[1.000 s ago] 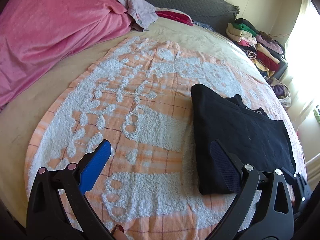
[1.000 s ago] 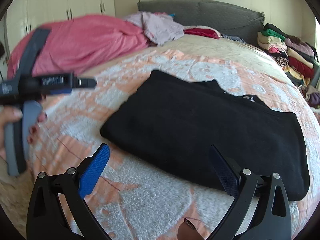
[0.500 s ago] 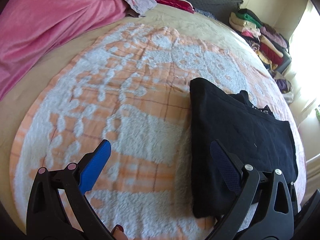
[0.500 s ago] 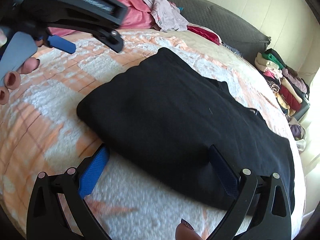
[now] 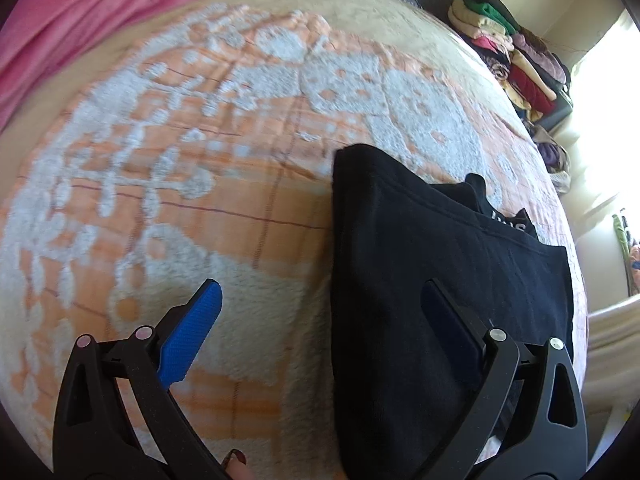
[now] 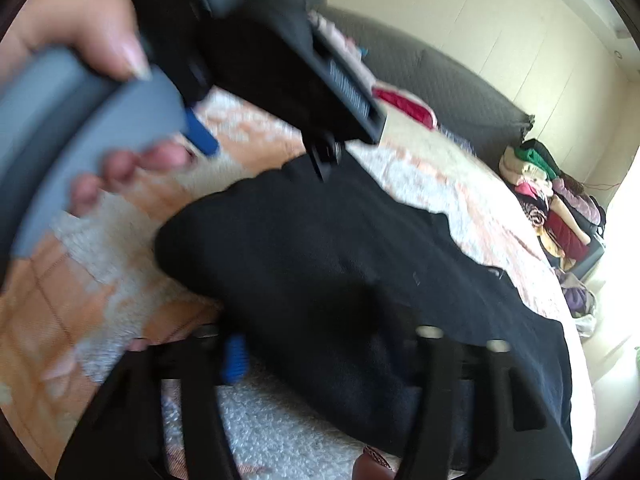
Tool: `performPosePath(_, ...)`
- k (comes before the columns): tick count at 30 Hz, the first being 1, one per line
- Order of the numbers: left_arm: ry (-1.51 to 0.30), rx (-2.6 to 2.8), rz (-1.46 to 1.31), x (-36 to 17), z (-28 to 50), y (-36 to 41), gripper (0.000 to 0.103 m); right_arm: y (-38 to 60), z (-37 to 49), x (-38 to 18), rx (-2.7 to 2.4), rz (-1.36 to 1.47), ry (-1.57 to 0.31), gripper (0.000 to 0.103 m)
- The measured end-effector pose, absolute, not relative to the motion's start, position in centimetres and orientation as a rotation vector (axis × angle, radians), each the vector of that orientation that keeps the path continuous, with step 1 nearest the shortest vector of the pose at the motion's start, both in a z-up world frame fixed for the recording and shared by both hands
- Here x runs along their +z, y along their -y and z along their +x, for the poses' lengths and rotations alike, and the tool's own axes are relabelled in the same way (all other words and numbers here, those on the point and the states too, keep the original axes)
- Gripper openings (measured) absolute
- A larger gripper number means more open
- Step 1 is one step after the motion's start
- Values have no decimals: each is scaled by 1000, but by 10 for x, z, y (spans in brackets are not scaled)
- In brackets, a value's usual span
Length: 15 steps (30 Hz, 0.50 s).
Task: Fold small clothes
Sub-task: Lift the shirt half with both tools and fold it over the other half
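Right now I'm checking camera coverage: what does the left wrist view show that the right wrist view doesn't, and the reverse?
Only the left wrist view shows the left gripper from behind, open astride the near left edge of the folded black cotton garment. Only the right wrist view shows a hand gripping the left tool's grey handle and the right gripper closing on the garment's near edge. Both share the orange-and-white fluffy blanket and the stacked folded clothes.

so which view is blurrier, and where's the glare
Right wrist view is blurrier: the right gripper, its jaws closing on the black garment, and the hand smear. Left wrist view blurs mainly on the blanket. Window glare whitens the right edge in both views.
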<state>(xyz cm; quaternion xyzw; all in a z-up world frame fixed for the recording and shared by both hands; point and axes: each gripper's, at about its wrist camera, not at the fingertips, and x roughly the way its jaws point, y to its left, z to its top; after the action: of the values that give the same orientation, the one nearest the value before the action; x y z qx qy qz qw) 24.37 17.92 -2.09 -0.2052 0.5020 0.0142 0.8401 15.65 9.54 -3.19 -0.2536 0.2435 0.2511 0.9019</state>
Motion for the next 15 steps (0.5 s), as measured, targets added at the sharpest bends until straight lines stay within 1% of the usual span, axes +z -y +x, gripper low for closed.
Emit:
performPosePath(1,-1066,20,-436,-22,246,-178,93,-91,156,-29,523,-501,-499,24)
performPosePath(2,-1073,18,-435,-22,249,-176,93,-86,156,-25,527,-470,-493,19)
performPosePath(5,-1096,-6,-440,-23,257,-169,93,-64,157,-12,538,-365,-476,16)
performPosePath(12,-1065,-106,-475,-8,264,-141,92,-38,147,3,531,-306,-431,13)
performPosePath(13,-1061,-133,-480,-4,265,-134,90,-34,145,5,532,-297,-426,7)
performPosePath(14,-1064,-149,-482,-2,267,-128,79,-30,144,8,525,-285,-417,7)
performPosePath(15,-1066,-159,-482,0,268,-122,64,-27,141,8,520,-279,-415,7)
